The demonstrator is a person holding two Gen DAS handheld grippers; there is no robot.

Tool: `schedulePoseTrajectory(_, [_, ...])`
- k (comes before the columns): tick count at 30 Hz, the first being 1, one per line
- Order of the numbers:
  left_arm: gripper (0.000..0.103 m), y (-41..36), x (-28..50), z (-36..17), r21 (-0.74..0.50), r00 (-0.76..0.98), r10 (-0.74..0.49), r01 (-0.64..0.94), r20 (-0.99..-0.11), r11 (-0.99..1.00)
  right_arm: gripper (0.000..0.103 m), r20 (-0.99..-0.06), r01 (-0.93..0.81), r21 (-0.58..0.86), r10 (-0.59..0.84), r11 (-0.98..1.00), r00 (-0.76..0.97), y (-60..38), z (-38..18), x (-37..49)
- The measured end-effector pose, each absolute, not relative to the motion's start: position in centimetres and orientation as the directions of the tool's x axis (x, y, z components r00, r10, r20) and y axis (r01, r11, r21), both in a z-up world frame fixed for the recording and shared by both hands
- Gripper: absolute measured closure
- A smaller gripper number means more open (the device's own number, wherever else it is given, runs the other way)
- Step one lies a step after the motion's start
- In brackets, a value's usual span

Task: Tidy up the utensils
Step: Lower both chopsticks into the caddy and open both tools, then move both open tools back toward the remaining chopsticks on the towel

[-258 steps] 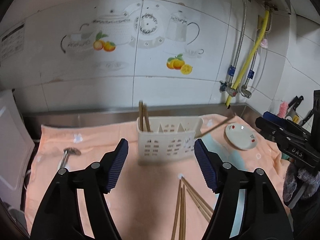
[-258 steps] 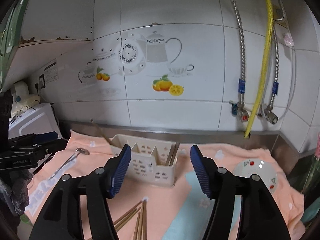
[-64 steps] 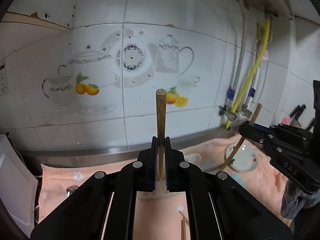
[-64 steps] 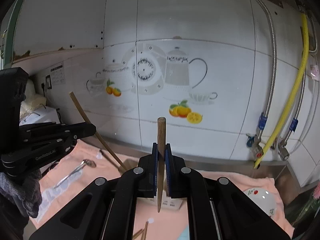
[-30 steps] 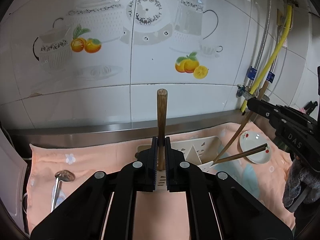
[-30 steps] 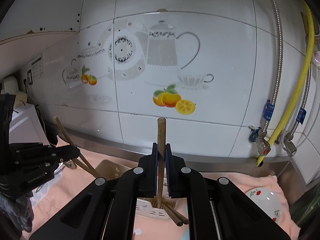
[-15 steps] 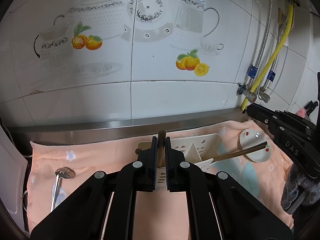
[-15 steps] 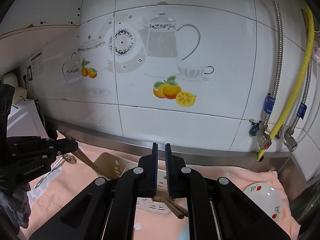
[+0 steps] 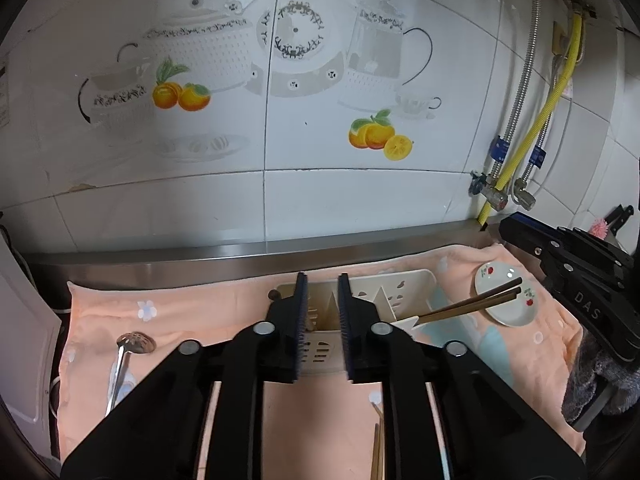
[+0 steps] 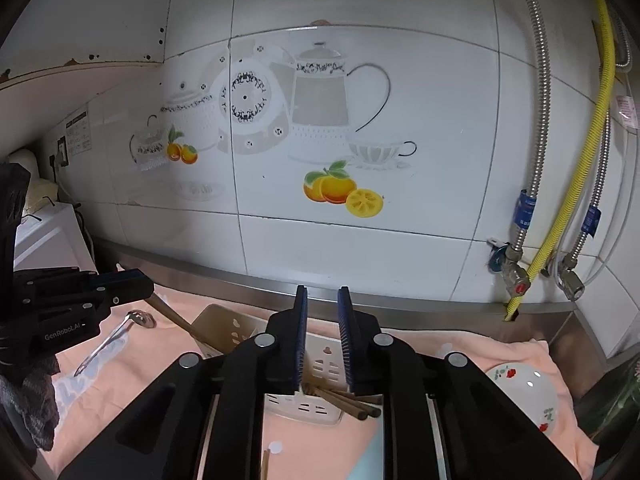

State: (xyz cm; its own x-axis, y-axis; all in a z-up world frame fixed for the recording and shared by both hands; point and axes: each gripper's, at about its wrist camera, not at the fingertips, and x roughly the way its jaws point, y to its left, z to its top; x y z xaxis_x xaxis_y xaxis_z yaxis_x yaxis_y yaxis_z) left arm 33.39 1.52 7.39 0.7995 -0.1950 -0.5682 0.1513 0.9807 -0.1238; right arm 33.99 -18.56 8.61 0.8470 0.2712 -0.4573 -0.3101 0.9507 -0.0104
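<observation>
Now my chopsticks sit in the white holder on the peach cloth.

From the right wrist view, the chopsticks (image 10: 346,402) lean out of the holder (image 10: 320,364) toward 4 o'clock. My right gripper (image 10: 322,340) is opening, with nothing between its jaws. My left gripper (image 9: 322,324) is opening too, above the holder (image 9: 384,292), its jaws empty. A small plate (image 9: 505,298) lies at 3 o'clock of the holder, and a spoon (image 9: 124,354) lies at 9 o'clock on the cloth (image 9: 208,312).
</observation>
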Motion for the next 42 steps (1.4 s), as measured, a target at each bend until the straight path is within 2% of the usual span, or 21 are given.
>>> schedulePoseTrajectory(5, [0.075,1.4,32.1,7.9,-0.119,0.808,-0.191,0.150,-0.557,0.982,0.079,-0.441,-0.307,-0.015,0.269,0.952,0.856,-19.1,9.2,32.5])
schedulePoseTrajectory(7, [0.070,1.4,31.5,8.2,-0.117,0.812,-0.188,0.148,-0.552,0.982,0.075,-0.436,-0.307,-0.017,0.269,0.952,0.859,-19.3,9.4,31.8])
schedulePoseTrajectory(10, [0.062,1.3,30.3,8.5,-0.112,0.820,-0.183,0.146,-0.541,0.983,0.073,-0.420,-0.304,-0.029,0.265,0.952,0.868,-19.6,9.7,30.5])
schedulePoseTrajectory(12, [0.061,1.3,29.5,8.5,-0.113,0.820,-0.189,0.152,-0.541,0.982,0.072,-0.415,-0.306,-0.020,0.270,0.952,0.869,-19.8,9.9,29.8])
schedulePoseTrajectory(16, [0.053,1.3,28.1,8.3,-0.110,0.823,-0.190,0.155,-0.535,0.982,0.066,-0.396,-0.309,-0.021,0.276,0.951,0.876,-20.2,10.0,27.9])
schedulePoseTrajectory(23, [0.048,1.5,25.5,7.1,-0.116,0.819,-0.201,0.164,-0.538,0.980,0.059,-0.390,-0.326,-0.011,0.296,0.945,0.872,-20.5,9.4,24.5])
schedulePoseTrajectory(29, [0.038,1.5,23.7,5.8,-0.110,0.813,-0.204,0.171,-0.545,0.979,0.057,-0.415,-0.338,0.007,0.310,0.941,0.855,-20.5,7.9,22.5])
schedulePoseTrajectory(37, [0.022,1.9,20.9,3.3,-0.100,0.811,-0.185,0.155,-0.555,0.983,0.048,-0.460,-0.350,0.042,0.329,0.936,0.825,-20.8,3.8,19.8])
schedulePoseTrajectory(42, [0.018,1.8,19.7,1.1,-0.063,0.802,-0.154,0.144,-0.577,0.988,0.046,-0.495,-0.349,0.057,0.330,0.936,0.804,-21.0,1.0,18.6])
